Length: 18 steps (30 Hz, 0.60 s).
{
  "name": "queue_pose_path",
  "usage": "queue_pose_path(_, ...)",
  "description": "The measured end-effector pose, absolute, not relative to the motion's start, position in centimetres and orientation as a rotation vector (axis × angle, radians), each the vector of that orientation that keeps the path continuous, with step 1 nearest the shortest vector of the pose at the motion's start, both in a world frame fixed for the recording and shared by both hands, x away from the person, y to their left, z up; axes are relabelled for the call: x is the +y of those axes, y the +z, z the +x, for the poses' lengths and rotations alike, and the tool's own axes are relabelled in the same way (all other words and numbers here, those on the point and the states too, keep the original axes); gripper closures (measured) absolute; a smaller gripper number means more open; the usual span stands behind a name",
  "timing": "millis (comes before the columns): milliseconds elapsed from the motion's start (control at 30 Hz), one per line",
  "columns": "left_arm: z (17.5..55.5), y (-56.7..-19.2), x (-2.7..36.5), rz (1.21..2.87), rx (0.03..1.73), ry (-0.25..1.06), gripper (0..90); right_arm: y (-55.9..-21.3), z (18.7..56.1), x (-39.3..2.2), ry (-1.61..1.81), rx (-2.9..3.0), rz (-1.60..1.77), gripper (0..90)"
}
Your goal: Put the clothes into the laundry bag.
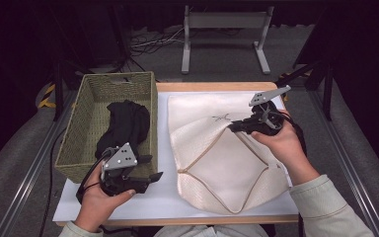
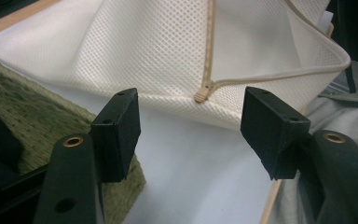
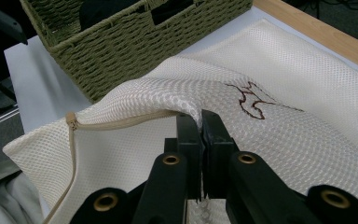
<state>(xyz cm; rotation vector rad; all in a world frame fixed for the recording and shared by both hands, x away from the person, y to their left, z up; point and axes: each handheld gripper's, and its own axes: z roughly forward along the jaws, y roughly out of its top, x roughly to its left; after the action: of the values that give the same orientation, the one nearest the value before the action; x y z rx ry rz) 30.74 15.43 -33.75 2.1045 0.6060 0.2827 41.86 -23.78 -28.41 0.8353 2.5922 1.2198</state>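
Note:
A cream mesh laundry bag (image 1: 227, 163) with a tan zip lies on the white board, its mouth gaping toward the front. My right gripper (image 1: 234, 126) is shut on the bag's upper zip edge (image 3: 189, 114) and lifts it; a dark red embroidered mark (image 3: 254, 105) lies just beyond. My left gripper (image 1: 153, 168) hovers open beside the basket's front right corner, nothing between its jaws. In the left gripper view the bag's zip end (image 2: 201, 94) lies ahead between the pads (image 2: 121, 133). A black garment (image 1: 123, 126) lies in the green woven basket (image 1: 79, 133).
The white board (image 1: 168, 197) rests on a wooden table (image 1: 207, 87) whose edge shows at the back. The basket (image 3: 121, 42) stands left of the bag. A grey metal stand (image 1: 224, 34) and cables are on the floor behind the table.

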Motion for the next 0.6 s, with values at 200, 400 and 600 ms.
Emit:
queue_pose_path(200, 32.4, -32.8, 15.9, 2.092, 0.653, 0.279, 34.1, -28.5, 41.8, -23.9, 1.220, 2.593, 0.836, 88.0)
queue_pose_path(400, 34.6, -32.0, 16.9, 2.063, 0.695, 0.267, 30.5, -28.4, 41.8, -24.0, 1.219, 2.591, 0.841, 88.0)
queue_pose_path(600, 35.8, -31.6, 17.6, 2.019, 0.742, 0.303, 23.4, -28.5, 41.8, -24.0, 1.216, 2.596, 0.844, 88.0)
